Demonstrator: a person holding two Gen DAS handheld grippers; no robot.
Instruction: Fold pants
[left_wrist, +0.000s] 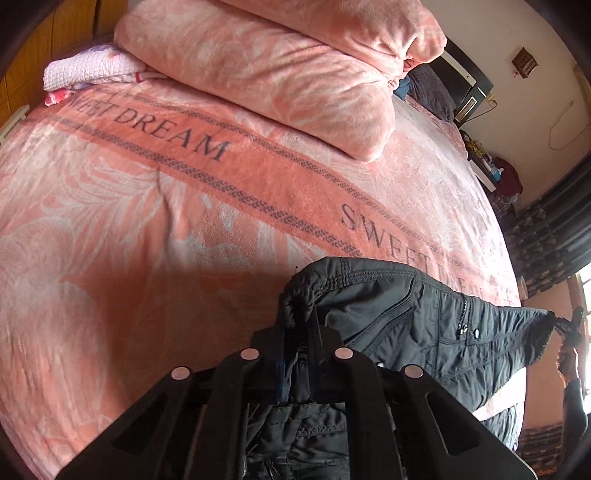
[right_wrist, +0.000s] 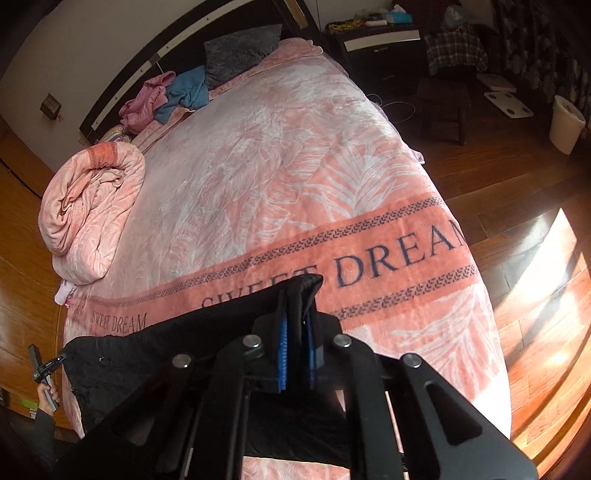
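Observation:
The black quilted pants (left_wrist: 417, 325) are stretched by the waistband between my two grippers above the foot of the bed. My left gripper (left_wrist: 301, 317) is shut on one bunched corner of the waistband. My right gripper (right_wrist: 299, 314) is shut on the other corner, its blue pads (right_wrist: 282, 354) pinching the fabric. The pants (right_wrist: 155, 354) hang down as a dark sheet toward the front edge of the bed. Each gripper shows small in the other's view, the right one (left_wrist: 570, 328) and the left one (right_wrist: 46, 369).
The bed carries a pink "SWEET DREAM" blanket (right_wrist: 295, 184). A rolled pink duvet (right_wrist: 88, 206) lies on one side, with loose clothes (right_wrist: 166, 96) and a grey pillow (right_wrist: 240, 51) at the headboard. Wooden floor (right_wrist: 535, 258), a nightstand (right_wrist: 380, 40) and a white bin (right_wrist: 565, 125) lie beyond.

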